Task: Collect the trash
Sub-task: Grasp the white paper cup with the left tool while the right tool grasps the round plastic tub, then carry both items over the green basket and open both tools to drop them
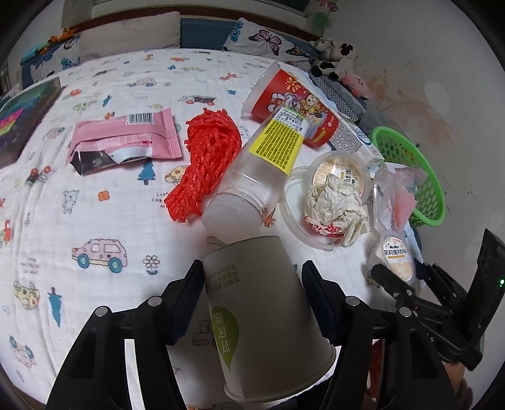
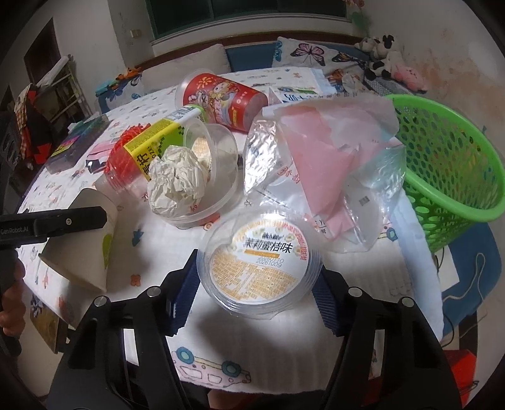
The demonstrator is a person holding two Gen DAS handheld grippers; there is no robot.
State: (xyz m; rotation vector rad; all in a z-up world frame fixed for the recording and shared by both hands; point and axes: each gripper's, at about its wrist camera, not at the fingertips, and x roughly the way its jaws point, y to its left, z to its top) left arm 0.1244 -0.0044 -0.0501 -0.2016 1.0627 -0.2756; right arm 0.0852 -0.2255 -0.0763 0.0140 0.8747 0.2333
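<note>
A home bedroom: a bed (image 1: pixel 94 195) under a cartoon-print sheet fills the frame, pillows (image 1: pixel 126 38) and a butterfly cushion (image 1: pixel 262 41) line the top edge, and plush toys (image 1: pixel 337 63) sit at upper right against a stained wall (image 1: pixel 426 94).

**A bed against a stained wall**

The bed's printed sheet (image 1: pixel 94 195) is white with cartoon cars, trees and flowers. At twelve o'clock, butterfly pillows (image 1: pixel 262 41) lean on a dark blue headboard (image 1: pixel 205 30). A dark window (image 2: pixel 246 12) sits above it. At two o'clock, soft toys (image 1: pixel 337 60) lie by a white wall (image 1: pixel 426 104) with reddish stains.
</note>
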